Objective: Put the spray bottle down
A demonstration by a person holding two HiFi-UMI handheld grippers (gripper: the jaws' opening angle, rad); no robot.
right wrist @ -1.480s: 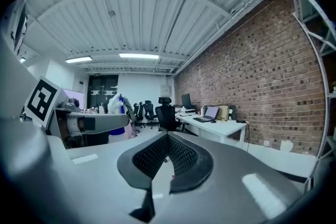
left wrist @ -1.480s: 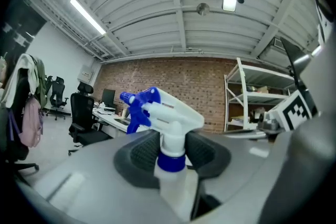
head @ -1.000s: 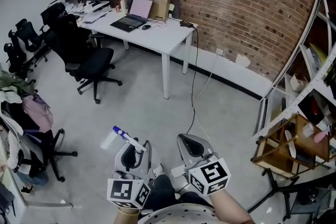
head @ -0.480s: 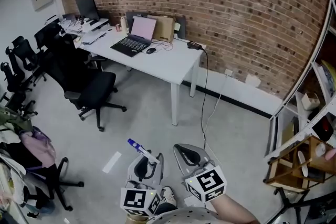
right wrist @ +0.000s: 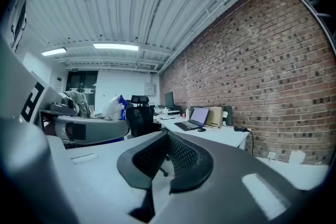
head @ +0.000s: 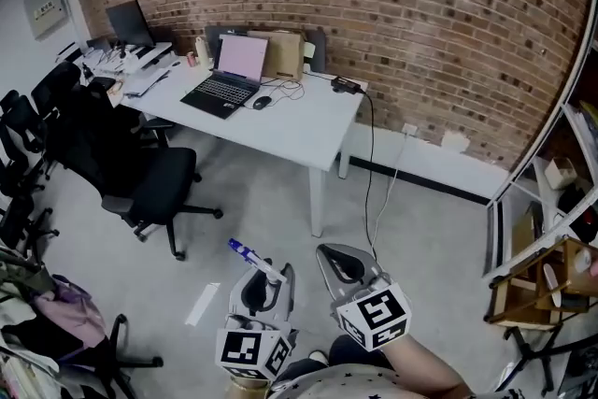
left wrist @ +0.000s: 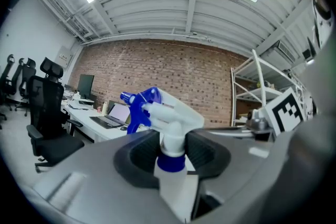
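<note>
The left tongs point(head: 264, 285) clamp the spray bottle point(head: 254, 260) at its neck, head up, nozzle toward the white worktop point(head: 299, 126), which lies well ahead across the floor point(head: 252, 192); the right tongs point(head: 342, 268) are closed and empty.

This is an office: a white desk point(head: 304, 128) bearing a laptop point(head: 222, 81), black swivel chairs point(head: 154, 190), a brick wall point(head: 420, 14).

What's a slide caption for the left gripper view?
Left tongs grip a spray bottle by its neck; desk and brick wall beyond.
</note>
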